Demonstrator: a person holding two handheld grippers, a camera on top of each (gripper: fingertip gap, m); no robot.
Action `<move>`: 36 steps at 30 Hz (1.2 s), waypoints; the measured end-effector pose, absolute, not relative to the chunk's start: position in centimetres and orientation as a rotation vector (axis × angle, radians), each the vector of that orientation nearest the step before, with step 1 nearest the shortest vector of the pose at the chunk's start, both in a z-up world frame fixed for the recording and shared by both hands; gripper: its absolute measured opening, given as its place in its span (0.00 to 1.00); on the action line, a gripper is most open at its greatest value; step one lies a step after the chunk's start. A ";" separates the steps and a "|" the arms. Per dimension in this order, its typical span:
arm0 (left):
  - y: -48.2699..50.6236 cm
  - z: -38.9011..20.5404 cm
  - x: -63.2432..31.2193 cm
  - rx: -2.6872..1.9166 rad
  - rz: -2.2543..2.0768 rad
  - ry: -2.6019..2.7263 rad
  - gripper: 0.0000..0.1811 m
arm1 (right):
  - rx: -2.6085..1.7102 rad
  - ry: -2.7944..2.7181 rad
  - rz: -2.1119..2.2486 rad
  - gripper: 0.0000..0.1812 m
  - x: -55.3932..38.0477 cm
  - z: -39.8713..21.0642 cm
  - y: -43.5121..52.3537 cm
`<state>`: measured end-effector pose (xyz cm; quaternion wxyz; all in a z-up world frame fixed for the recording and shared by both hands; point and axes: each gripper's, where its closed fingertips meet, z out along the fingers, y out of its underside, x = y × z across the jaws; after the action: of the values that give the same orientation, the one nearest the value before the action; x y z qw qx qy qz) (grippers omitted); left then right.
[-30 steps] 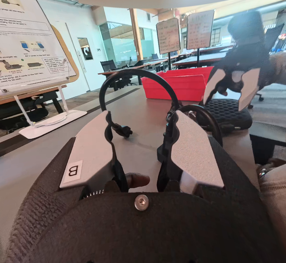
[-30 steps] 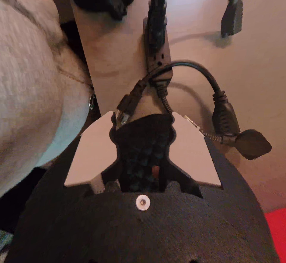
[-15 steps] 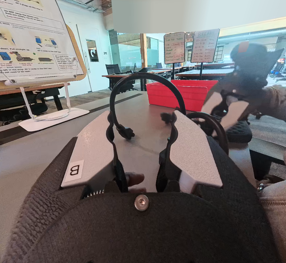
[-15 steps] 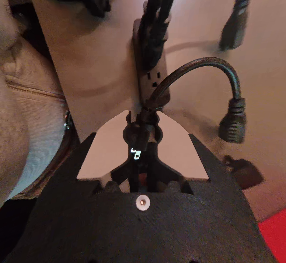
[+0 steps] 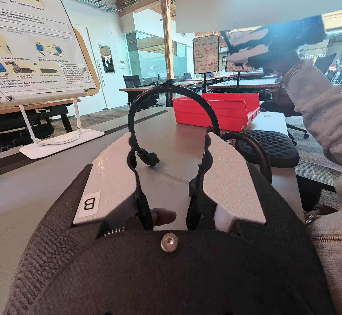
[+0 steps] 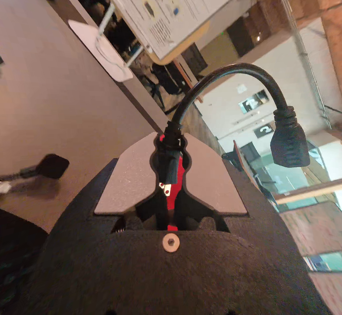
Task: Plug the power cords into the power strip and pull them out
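Note:
My right gripper (image 6: 170,135) is shut on the plug of a short black power cord (image 6: 231,70), clear of the table. The plug's metal prongs (image 6: 164,187) point back at the camera, and the cord's socket end (image 6: 288,148) hangs to the right. In the left wrist view the right gripper (image 5: 246,50) is blurred, high at the upper right. My left gripper (image 5: 168,139) is open low over the grey table (image 5: 55,176). The black power strip (image 5: 194,183) is mostly hidden behind its right finger. Another black cord (image 5: 166,91) arches up from there, and its end (image 5: 149,158) rests on the table.
A red bin (image 5: 216,111) stands at the far side of the table and shows through the right gripper's gap (image 6: 174,176). A black mesh pad (image 5: 268,146) lies on the right. An instruction board on a white stand (image 5: 37,46) is on the left. A flat black plug (image 6: 51,165) lies on the table.
My right gripper closed on the plug at the near end of the strip, then lifted it up and away. The left gripper stayed open in place beside the strip.

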<state>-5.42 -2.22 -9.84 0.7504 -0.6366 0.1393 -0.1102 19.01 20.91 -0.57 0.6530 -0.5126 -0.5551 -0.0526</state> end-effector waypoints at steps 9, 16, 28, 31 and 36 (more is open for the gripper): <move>-2.1 -10.1 -5.2 -1.405 -0.230 0.321 0.39 | -1.559 -1.349 -0.171 0.12 25.2 -11.5 28.0; -2.1 -10.1 -5.3 -1.411 -0.236 0.312 0.39 | -1.649 -1.259 -0.090 0.14 26.4 -13.7 29.8; -2.5 -9.6 -5.7 -1.369 -0.261 0.286 0.39 | -0.794 -0.713 0.665 0.72 21.7 3.8 16.3; -2.6 -9.5 -5.5 -1.360 -0.278 0.301 0.39 | -0.569 -0.735 0.888 0.75 19.0 5.4 10.3; -2.4 -9.6 -5.6 -1.369 -0.297 0.292 0.39 | -0.455 -0.935 1.265 0.71 11.7 1.9 4.6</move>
<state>-5.58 -2.42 -9.59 0.7546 -0.6277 0.1341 -0.1362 11.65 4.61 1.89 0.6829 -0.2031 -0.4171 0.5643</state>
